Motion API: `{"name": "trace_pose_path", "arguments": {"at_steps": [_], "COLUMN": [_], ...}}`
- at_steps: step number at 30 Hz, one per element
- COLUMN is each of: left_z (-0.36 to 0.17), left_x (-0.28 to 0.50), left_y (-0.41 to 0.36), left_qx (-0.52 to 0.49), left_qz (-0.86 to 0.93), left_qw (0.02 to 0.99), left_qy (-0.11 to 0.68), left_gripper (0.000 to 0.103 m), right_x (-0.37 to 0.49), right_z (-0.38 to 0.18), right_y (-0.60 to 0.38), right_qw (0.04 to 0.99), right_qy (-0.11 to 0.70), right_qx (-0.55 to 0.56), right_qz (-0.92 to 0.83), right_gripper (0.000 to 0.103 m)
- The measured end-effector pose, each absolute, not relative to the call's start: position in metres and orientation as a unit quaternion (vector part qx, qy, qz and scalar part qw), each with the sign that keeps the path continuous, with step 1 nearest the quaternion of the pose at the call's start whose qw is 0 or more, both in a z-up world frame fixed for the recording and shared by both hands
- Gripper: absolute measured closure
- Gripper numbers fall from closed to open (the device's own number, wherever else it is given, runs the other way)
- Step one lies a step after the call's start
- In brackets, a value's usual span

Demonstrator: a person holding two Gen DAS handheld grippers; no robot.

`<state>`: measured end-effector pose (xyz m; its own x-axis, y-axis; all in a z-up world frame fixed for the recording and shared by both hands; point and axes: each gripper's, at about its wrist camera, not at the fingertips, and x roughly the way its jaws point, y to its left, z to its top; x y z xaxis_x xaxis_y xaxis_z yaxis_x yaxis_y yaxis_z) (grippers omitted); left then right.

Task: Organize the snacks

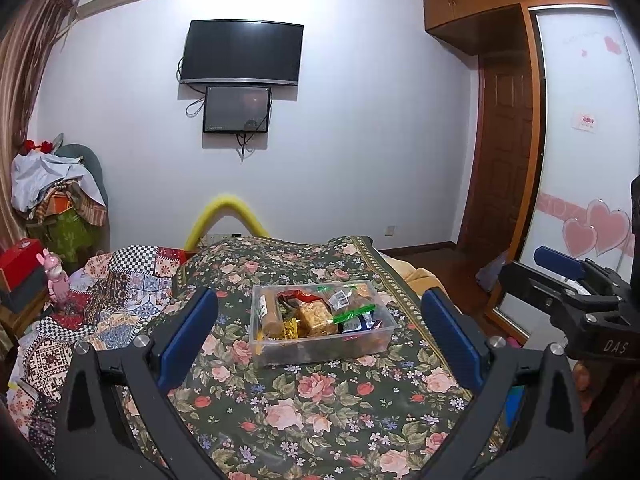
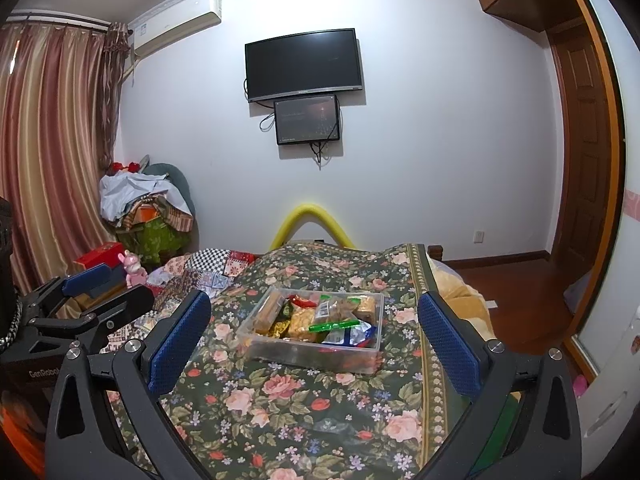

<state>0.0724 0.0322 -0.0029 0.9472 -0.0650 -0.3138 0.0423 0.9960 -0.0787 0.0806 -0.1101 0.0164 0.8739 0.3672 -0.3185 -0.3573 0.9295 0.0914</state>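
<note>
A clear plastic box (image 1: 320, 354) stands on the floral bedspread, ahead of both grippers. It holds several snacks: a brown biscuit roll (image 1: 272, 312), an orange packet (image 1: 316, 318), a bag with a green strip (image 1: 352, 314) and a blue packet (image 1: 360, 325). My left gripper (image 1: 319, 298) is open and empty, its blue pads framing the box from short of it. The right gripper (image 2: 314, 300) is also open and empty, with the box (image 2: 312, 356) a little beyond its fingertips. Each gripper shows at the edge of the other's view: the right gripper (image 1: 524, 264), the left gripper (image 2: 128, 284).
The floral bedspread (image 1: 304, 412) covers the bed; a patchwork quilt (image 1: 120, 300) lies to the left. A pink toy (image 1: 56, 280), a red box (image 1: 20, 260) and a clothes pile (image 1: 60, 192) sit at far left. A yellow foam arc (image 1: 228, 208) rises behind the bed. The wardrobe (image 1: 580, 140) and wood floor are right.
</note>
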Motion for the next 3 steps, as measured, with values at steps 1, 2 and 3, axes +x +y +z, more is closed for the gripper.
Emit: {"name": "trace_pose_path", "arguments": {"at_steps": [1,2,3], "left_z": [-0.0027,-0.0029,-0.0027], "left_x": [0.0727,0.0729,0.0728], "left_y": [0.0327,0.033,0.0336], "left_qx": [-0.036,-0.037,-0.036], "left_qz": [-0.027,-0.027,-0.028], "left_qw": [0.986,0.986,0.986], "left_qy": [0.161,0.162,0.163], "left_gripper": [0.0,0.0,0.0], "right_x": [0.0808,0.0807,0.0808], "right_z": [0.0167,0.0163,0.0163], "right_y": [-0.1099,-0.11,-0.1101], "right_qw": [0.968,0.968,0.968], "right_qy": [0.168,0.168,0.168], "right_qx": [0.015,0.015,0.015], "right_qz": [0.187,0.187,0.187], "right_gripper": [0.0,0.0,0.0]}}
